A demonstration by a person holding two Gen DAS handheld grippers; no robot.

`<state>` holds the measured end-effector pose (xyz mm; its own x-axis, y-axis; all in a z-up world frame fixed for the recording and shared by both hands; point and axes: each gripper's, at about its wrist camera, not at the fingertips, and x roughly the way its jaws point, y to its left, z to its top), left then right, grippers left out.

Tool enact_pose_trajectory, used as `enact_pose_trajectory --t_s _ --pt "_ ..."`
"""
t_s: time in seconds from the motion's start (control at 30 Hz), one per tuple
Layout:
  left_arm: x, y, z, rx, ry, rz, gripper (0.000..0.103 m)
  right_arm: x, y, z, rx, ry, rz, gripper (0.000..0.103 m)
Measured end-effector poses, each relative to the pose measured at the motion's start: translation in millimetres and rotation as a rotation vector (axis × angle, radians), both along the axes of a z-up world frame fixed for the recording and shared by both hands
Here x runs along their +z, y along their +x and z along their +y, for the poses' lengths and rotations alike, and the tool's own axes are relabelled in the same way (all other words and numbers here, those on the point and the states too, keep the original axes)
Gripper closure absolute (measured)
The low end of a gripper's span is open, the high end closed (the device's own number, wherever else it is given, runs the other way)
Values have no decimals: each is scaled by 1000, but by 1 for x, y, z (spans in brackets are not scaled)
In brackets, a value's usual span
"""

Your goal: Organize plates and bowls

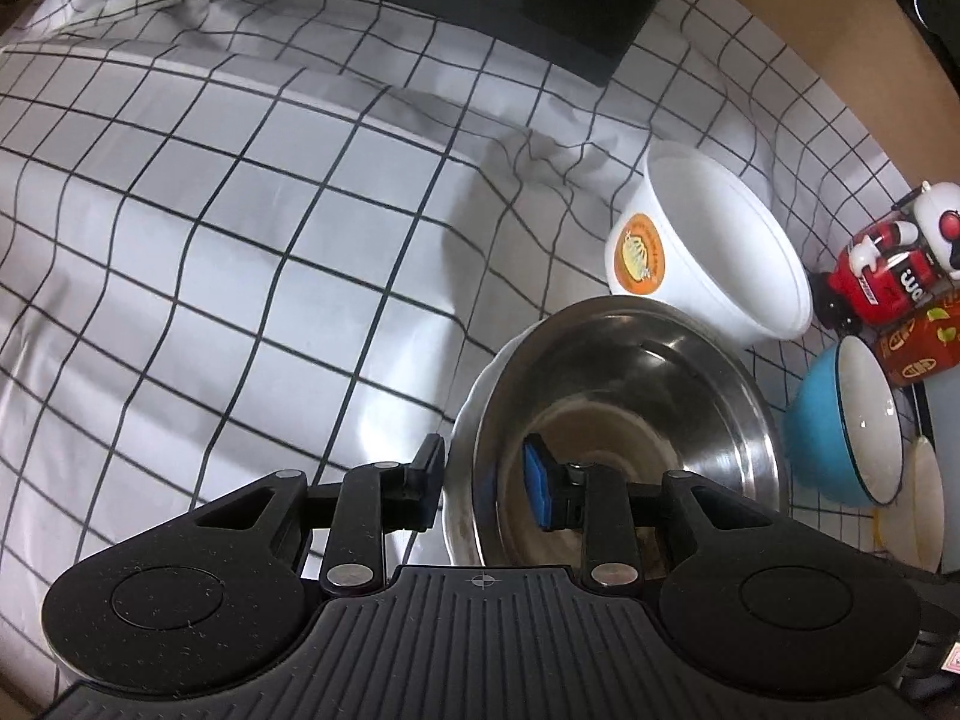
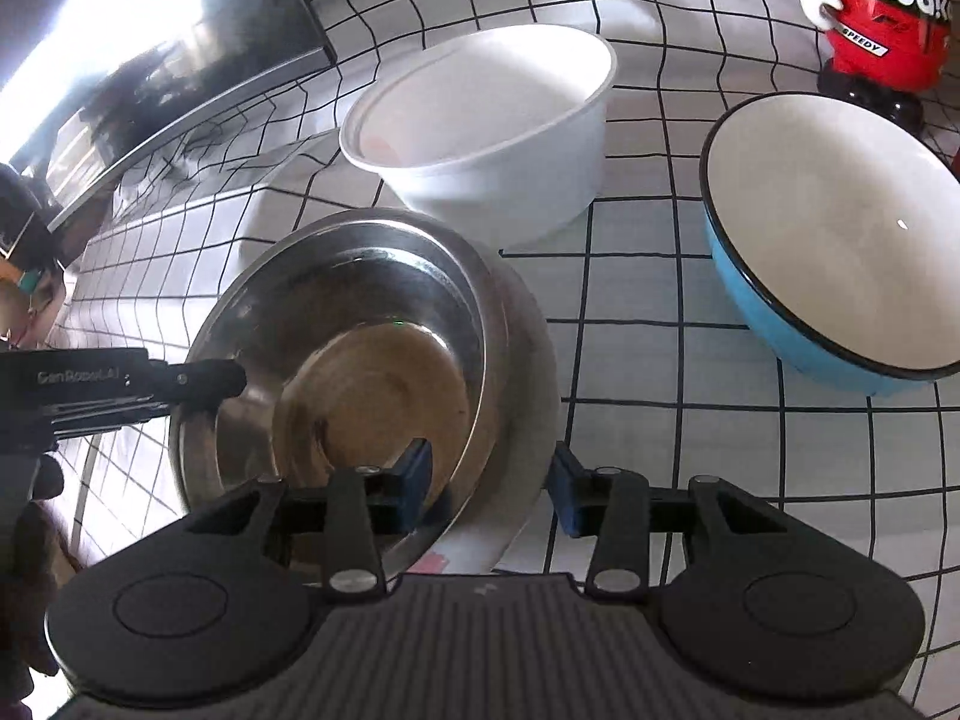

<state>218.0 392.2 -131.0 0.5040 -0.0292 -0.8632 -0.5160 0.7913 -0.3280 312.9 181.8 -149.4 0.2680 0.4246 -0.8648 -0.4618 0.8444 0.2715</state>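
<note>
Checked cloth (image 1: pixel 240 240) covered the tabletop; from the left wrist, the left tool (image 1: pixel 480 480) straddled the steel bowl (image 1: pixel 630 420) rim, one pad inside, one outside, seemingly gripping. From the right wrist, the right tool (image 2: pixel 489 489) bracketed the opposite wall of that bowl, apparently clamped, near the white bowl (image 2: pixel 492 120) and blue bowl (image 2: pixel 828 240). Lifting evenly with both tools would probably keep it level.

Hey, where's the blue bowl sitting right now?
The blue bowl stands on the checked cloth at the right of the right wrist view, beside the steel bowl and the white bowl, just in front of the red figurine.
</note>
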Motion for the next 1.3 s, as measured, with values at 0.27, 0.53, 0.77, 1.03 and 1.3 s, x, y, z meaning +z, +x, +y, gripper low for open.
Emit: enact_pose_trajectory --t_s 0.27,0.53,0.77,1.03,1.3 --pt "49 -22 -1 126 122 -157 82 42 -13 -36 40 19 -155 60" --pt "103 29 -97 -149 -90 -407 81 126 -13 -205 -163 -89 -496 45" --pt "40 106 -236 -391 -341 -185 81 103 27 -307 -339 -61 -310 45" --pt "77 89 -231 -175 57 -204 81 86 68 -250 -119 146 -252 46" --pt "48 135 -204 -214 131 -105 80 60 103 -186 -112 80 -201 49"
